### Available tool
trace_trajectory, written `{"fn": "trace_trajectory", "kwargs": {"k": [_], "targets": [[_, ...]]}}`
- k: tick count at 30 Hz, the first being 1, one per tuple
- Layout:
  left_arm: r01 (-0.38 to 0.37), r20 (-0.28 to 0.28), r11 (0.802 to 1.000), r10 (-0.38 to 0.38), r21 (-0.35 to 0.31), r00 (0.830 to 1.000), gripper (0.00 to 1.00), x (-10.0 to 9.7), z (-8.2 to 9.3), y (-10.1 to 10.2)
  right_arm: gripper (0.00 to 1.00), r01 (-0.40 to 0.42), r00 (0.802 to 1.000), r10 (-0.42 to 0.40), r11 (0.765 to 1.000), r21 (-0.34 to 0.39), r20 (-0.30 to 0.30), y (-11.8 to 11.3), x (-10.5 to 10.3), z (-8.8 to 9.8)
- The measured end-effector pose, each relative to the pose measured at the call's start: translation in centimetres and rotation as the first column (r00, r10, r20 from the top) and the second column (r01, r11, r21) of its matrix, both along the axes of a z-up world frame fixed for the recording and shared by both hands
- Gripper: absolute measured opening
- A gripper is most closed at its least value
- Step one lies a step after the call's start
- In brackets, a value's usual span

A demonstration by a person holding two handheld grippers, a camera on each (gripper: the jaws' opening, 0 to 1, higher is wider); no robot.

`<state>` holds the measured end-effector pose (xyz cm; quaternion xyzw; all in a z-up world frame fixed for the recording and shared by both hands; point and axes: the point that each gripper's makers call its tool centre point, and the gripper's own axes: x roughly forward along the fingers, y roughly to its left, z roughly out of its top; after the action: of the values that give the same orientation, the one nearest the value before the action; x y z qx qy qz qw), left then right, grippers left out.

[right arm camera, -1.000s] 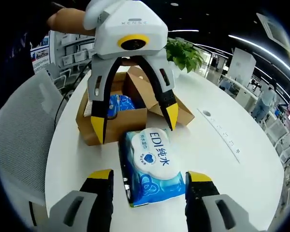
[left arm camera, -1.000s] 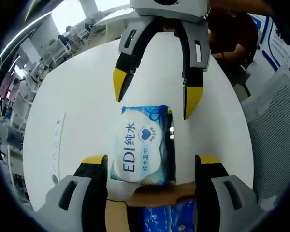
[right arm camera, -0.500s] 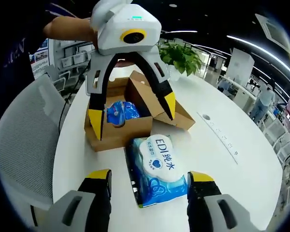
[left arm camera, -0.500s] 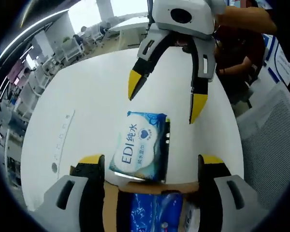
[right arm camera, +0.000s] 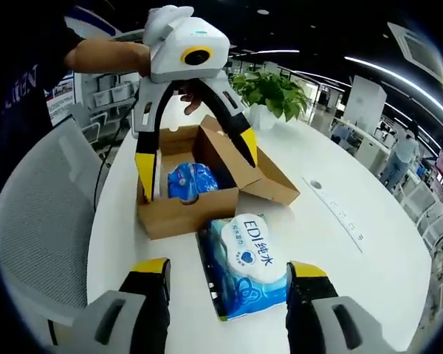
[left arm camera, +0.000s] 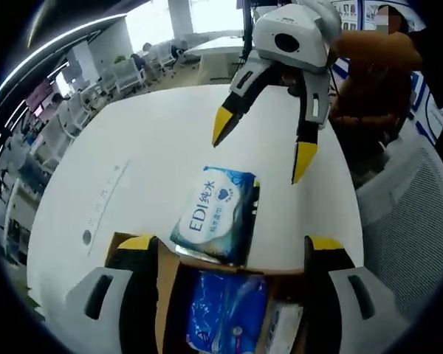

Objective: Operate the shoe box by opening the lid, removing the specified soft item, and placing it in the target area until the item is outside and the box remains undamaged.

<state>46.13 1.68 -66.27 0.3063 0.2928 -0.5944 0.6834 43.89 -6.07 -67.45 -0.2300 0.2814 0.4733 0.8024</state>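
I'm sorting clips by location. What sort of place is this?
Probably an open-plan office: a large white round table, a grey mesh office chair, a green potted plant and rows of desks behind. An open brown cardboard box sits on the table.

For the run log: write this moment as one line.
blue-and-white wet wipes pack: on white table, outside open brown cardboard shoe box | left gripper: open, empty | right gripper: open, empty

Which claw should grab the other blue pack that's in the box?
Probably the left claw: it hangs open right over the open cardboard box, above the blue pack. The right claw sits farther back, with the wipes pack in between.
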Motion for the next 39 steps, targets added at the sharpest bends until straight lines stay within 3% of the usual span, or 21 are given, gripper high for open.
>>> {"fn": "trace_trajectory", "kwargs": {"k": [13, 30, 39], "targets": [[-0.111, -0.004, 0.987, 0.111, -0.119, 0.994, 0.82, 0.0, 2.3, 2.3, 0.61, -0.017, 1.0, 0.016, 0.999, 0.029, 0.02, 1.4, -0.2, 1.6], [-0.208, 0.003, 0.96, 0.212, -0.185, 0.977, 0.86, -0.2, 3.4, 6.4, 0.61, -0.064, 0.997, 0.063, 0.997, 0.032, 0.033, 3.8, -0.1, 2.2], [-0.276, 0.006, 0.93, 0.286, -0.243, 0.958, 0.88, -0.3, 4.6, 8.3, 0.58, -0.092, 0.995, 0.091, 0.995, 0.035, 0.037, 5.8, -0.2, 2.3]]}}
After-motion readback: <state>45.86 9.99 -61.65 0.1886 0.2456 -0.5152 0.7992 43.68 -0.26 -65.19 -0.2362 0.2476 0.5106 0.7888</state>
